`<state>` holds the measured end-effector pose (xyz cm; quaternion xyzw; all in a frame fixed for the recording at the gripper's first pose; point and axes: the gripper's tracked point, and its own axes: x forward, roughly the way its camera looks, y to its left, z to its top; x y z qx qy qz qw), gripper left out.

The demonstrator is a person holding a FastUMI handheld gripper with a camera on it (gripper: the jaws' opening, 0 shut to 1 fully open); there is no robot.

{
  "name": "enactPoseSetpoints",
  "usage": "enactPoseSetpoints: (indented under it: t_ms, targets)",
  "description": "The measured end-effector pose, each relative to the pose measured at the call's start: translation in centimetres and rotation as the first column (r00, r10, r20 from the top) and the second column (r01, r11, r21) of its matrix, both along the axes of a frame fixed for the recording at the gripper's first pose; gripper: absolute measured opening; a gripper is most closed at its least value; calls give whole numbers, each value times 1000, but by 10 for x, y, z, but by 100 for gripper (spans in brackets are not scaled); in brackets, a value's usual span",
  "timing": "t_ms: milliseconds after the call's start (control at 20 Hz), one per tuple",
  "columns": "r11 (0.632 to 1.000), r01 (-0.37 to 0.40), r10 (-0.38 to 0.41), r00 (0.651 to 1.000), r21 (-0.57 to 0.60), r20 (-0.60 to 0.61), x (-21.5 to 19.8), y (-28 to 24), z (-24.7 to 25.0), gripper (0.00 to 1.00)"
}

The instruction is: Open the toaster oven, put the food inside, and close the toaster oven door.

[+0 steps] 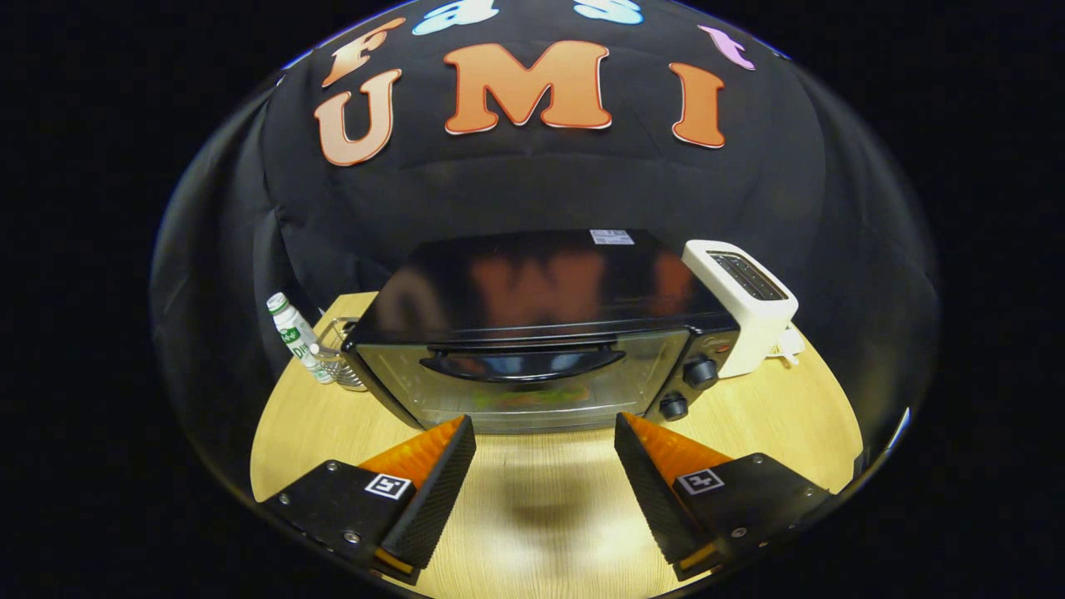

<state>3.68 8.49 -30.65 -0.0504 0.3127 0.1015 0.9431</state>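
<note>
I am holding my gripper above the wooden table with its fingers spread wide apart and nothing between them. The toaster oven is sitting just beyond the fingertips, and its glass door is closed, with the curved black handle running across the top of the door. Through the glass I am seeing something green and reddish inside the oven, probably the food, though it is too dim to name. Two black knobs are stacked on the oven's right side. A white slot toaster is standing just right of the oven. Left of the oven, a small white bottle with a green label is standing beside a clear glass container.
</note>
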Motion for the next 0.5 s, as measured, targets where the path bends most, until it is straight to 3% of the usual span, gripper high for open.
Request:
enactPoseSetpoints:
  t_ms: [200,500]
  targets:
    - [1000,19,-20,998,21,54,8,-39,50,100]
    - [999,-3,-6,981,45,196,27,-90,166,100]
